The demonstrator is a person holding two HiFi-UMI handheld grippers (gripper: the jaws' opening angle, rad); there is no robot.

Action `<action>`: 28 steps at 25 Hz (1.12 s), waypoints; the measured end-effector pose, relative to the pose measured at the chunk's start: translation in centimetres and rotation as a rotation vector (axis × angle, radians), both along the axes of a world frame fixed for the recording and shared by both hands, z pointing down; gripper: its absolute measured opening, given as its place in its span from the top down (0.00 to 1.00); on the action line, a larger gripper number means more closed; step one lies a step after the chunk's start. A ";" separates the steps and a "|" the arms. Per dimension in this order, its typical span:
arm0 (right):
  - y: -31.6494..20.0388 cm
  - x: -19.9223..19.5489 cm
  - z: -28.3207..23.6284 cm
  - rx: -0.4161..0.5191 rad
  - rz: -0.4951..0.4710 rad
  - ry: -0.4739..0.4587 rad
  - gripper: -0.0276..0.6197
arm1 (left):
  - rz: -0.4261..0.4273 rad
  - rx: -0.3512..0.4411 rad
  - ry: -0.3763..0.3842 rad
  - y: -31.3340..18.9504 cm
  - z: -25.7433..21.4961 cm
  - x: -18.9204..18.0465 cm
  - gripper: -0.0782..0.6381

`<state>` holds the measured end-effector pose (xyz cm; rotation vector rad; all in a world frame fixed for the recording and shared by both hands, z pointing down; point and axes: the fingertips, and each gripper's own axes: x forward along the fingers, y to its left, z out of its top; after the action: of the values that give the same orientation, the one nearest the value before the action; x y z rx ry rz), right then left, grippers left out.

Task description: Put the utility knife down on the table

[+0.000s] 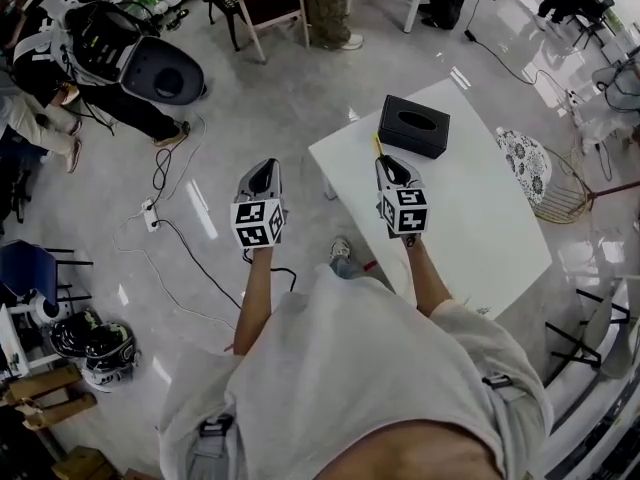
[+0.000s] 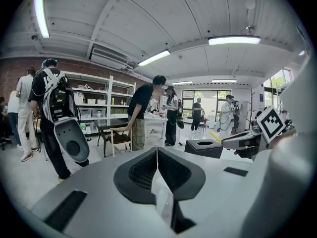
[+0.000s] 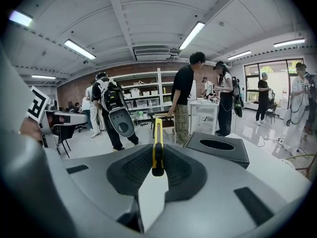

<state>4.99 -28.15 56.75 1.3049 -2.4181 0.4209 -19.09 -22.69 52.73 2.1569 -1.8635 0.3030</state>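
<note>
My right gripper (image 1: 393,169) is shut on a slim yellow utility knife (image 3: 157,145), whose tip (image 1: 379,145) pokes out ahead of the jaws. The gripper hovers over the near left part of the white table (image 1: 480,228). In the right gripper view the knife stands on edge between the dark pads (image 3: 178,170), pointing forward. My left gripper (image 1: 262,178) hangs over the floor left of the table. Its jaws meet with nothing between them (image 2: 157,155).
A black tissue box (image 1: 413,126) sits at the table's far left corner, just ahead of the knife (image 3: 218,148). A chair (image 1: 270,8) and several people stand beyond. Cables and a power strip (image 1: 151,214) lie on the floor at left. A wire basket (image 1: 565,193) stands right of the table.
</note>
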 end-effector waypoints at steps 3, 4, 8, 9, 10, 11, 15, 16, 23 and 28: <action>-1.6 -0.3 0.5 -0.018 -0.007 -0.001 0.83 | -0.004 -0.011 0.001 -1.5 0.2 -0.1 0.86; -2.1 -0.4 0.6 -0.023 -0.009 -0.002 0.83 | -0.007 -0.014 0.001 -2.0 0.4 -0.2 0.86; -3.5 -0.9 1.3 -0.032 -0.031 -0.007 0.83 | -0.023 -0.027 -0.006 -3.2 0.9 -0.4 0.86; -3.7 -1.1 1.4 -0.035 -0.037 -0.007 0.83 | -0.026 -0.031 -0.007 -3.3 1.0 -0.4 0.86; -3.9 -1.1 1.5 -0.039 -0.042 -0.006 0.83 | -0.030 -0.036 -0.006 -3.4 1.1 -0.4 0.86; -4.2 -1.1 1.6 -0.044 -0.047 -0.005 0.83 | -0.032 -0.041 -0.006 -3.6 1.2 -0.3 0.86; -5.6 -0.2 2.1 -0.062 -0.055 -0.004 0.83 | -0.037 -0.064 -0.008 -4.7 1.7 1.0 0.86; -5.6 -0.2 2.3 -0.068 -0.054 -0.004 0.83 | -0.038 -0.070 -0.007 -4.8 1.9 1.0 0.86; -4.9 -2.3 3.6 -0.101 -0.041 0.015 0.83 | -0.028 -0.089 0.011 -4.7 3.0 -1.7 0.86; -5.0 -2.6 4.5 -0.127 -0.016 0.038 0.83 | -0.005 -0.102 0.027 -5.6 3.7 -2.3 0.86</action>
<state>2.37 -33.13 61.27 1.2283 -2.3286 0.5312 -21.43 -28.32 56.46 2.0789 -1.7980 0.3573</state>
